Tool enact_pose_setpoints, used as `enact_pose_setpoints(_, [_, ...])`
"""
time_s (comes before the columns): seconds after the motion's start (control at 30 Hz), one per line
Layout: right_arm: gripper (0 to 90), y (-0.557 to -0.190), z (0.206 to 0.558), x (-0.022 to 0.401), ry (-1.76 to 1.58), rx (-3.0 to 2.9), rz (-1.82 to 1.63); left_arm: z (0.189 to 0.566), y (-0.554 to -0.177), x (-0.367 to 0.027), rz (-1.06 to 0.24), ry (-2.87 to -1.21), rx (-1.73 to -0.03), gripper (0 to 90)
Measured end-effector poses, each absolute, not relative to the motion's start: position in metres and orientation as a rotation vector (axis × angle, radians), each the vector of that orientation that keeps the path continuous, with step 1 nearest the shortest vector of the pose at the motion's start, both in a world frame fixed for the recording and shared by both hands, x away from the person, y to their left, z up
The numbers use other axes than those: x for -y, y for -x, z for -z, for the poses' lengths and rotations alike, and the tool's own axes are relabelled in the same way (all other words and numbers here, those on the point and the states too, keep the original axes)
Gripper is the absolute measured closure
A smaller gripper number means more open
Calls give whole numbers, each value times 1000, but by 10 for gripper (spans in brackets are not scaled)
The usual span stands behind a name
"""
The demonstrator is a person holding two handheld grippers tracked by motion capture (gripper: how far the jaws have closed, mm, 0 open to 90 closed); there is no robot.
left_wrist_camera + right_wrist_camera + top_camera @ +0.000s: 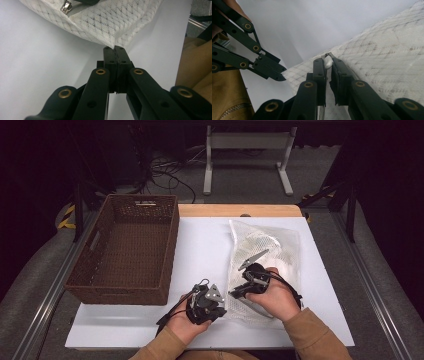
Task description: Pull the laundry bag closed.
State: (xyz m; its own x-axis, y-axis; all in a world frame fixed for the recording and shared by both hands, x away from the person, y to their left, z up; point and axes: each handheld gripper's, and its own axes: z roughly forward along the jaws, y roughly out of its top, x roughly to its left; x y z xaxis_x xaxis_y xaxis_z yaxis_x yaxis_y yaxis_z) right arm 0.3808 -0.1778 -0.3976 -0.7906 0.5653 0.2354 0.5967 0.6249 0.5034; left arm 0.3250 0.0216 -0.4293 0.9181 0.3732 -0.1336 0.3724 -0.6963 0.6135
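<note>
A white mesh bag (pixel 272 245) with pale contents lies on the right half of the white table (pixel 205 245). My left gripper (pixel 223 311) (pixel 114 47) is shut on the bag's near corner (pixel 120 41); in the right gripper view this same left gripper (pixel 280 77) meets the corner from the left. My right gripper (pixel 233 294) (pixel 328 62) sits over the bag's left edge, its jaws pinching a small white zipper pull (pixel 328 61). A metal zipper slider (pixel 66 6) shows on the mesh in the left gripper view.
A brown wicker basket (pixel 170 252) stands empty on the table's left side, close to the left hand. Bare white tabletop lies between basket and bag. A wooden edge (pixel 235 210) runs along the far side, with a white frame and cables on the floor beyond.
</note>
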Motion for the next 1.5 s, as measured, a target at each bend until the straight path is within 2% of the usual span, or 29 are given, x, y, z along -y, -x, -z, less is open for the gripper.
enact_pose_setpoints(0.33, [820, -383, 398, 179, 1012, 2765, 909, 430, -325, -21, 2, -2405, -531, 898])
enact_pose_setpoints(0.47, [790, -384, 398, 180, 1028, 2751, 922, 430, -325, -21, 2, -2399, -528, 898])
enact_pose_setpoints(1.03, [868, -380, 393, 179, 973, 2810, 918, 430, -325, -21, 6, -2406, -528, 897])
enact_pose_setpoints(1.23, [868, -379, 392, 178, 967, 2817, 934, 430, -326, -22, 12, -2396, -536, 895])
enact_pose_setpoints(1.5, [868, -378, 388, 181, 972, 2818, 963, 425, -333, -28, 59, -2324, -580, 770])
